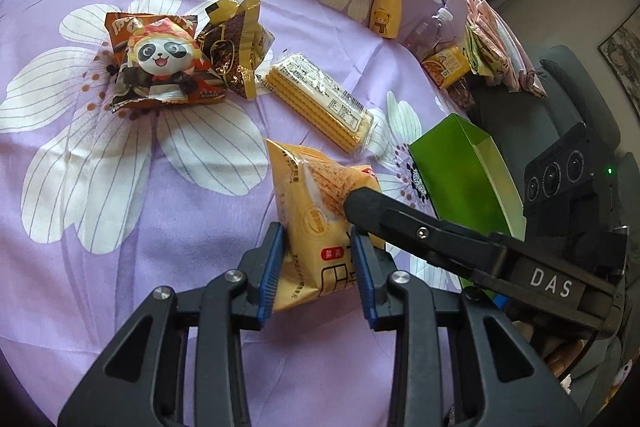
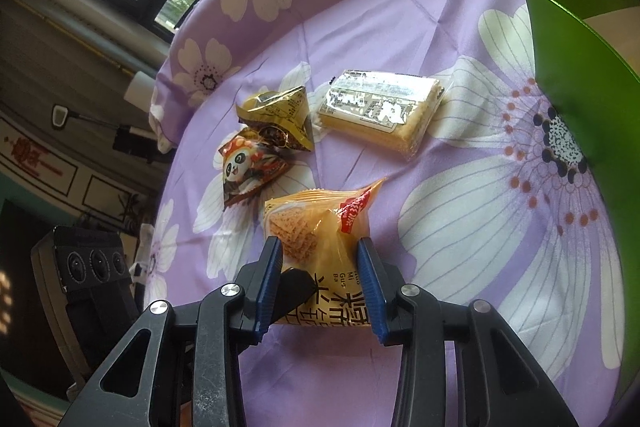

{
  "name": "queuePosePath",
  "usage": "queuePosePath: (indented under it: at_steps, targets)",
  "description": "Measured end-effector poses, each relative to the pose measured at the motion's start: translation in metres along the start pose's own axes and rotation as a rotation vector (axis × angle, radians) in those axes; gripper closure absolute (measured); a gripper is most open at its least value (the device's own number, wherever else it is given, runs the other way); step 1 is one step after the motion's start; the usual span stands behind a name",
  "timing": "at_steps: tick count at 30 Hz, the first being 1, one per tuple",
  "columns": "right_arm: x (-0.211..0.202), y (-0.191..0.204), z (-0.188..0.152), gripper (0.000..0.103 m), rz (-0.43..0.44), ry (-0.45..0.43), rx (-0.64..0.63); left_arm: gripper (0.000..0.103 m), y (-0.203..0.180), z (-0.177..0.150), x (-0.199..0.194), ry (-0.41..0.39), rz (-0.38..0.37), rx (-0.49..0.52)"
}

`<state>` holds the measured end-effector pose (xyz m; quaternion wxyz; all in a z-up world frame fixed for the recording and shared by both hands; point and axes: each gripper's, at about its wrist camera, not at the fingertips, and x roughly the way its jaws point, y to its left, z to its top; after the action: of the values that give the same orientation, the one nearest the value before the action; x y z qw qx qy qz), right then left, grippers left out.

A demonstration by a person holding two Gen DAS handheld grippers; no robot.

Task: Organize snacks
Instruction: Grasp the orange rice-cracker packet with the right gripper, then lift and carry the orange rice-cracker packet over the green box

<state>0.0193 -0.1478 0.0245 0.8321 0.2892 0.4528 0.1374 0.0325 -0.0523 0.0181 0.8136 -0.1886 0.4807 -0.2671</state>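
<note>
Both tools grasp the same thing. The left tool [image 1: 318,267] has its blue ribbed pads [image 1: 272,267] pressed on the lower end of a puffy yellow-orange plastic snack packet with a red corner [image 1: 316,211], and the right tool [image 2: 322,285] is clenched on the same packet from the other side, its blue pads [image 2: 370,291] denting the foil near the printed black characters. In the left wrist view one black finger of the right tool lies across the packet's upper right edge; in the right wrist view a black fingertip of the left tool shows behind the packet between the pads. The packet sits low over a worktop covered by a lilac cloth with large white flowers [image 1: 120,187]; whether it touches the cloth cannot be told. Just beyond it lies a long clear-wrapped block of pale yellow wafers [image 1: 320,103], flat on the cloth. Further left sit a brown and gold crinkled foil bag [image 1: 234,47] and, touching it, an orange-brown packet printed with a cartoon panda [image 1: 160,63]. To the right of the held packet stands an open green cardboard box with a pale inside [image 1: 464,171], near the worktop's edge. Well beyond, near the far edge, stands a small yellow bottle with a bear picture and a brown cap [image 1: 386,11], upright.
</note>
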Motion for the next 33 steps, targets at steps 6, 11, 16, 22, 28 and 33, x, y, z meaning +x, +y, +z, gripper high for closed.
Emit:
queuePosePath:
  at_steps: [6, 11, 16, 22, 28, 33]
  targets:
    - [0.006, -0.007, -0.002, 0.062, -0.011, 0.036, 0.008, 0.065, 0.005, 0.0, 0.006, 0.038, -0.006, -0.031]
    - [0.011, -0.021, -0.002, 0.053, -0.008, 0.072, 0.075, 0.06, 0.016, -0.001, 0.01, 0.068, -0.04, -0.111]
    - [0.012, -0.023, -0.003, 0.053, 0.007, 0.069, 0.075, 0.059, 0.012, -0.004, 0.006, 0.058, -0.026, -0.103]
    - [0.014, -0.021, -0.004, 0.053, 0.017, 0.068, 0.063, 0.061, 0.009, -0.006, 0.005, 0.044, -0.015, -0.076]
    - [0.014, -0.02, -0.007, 0.053, 0.04, 0.056, 0.067, 0.063, 0.006, -0.006, 0.005, 0.025, -0.012, -0.066]
    - [0.01, -0.014, -0.008, 0.053, 0.031, 0.044, 0.058, 0.064, -0.006, -0.008, 0.0, 0.003, 0.021, -0.016]
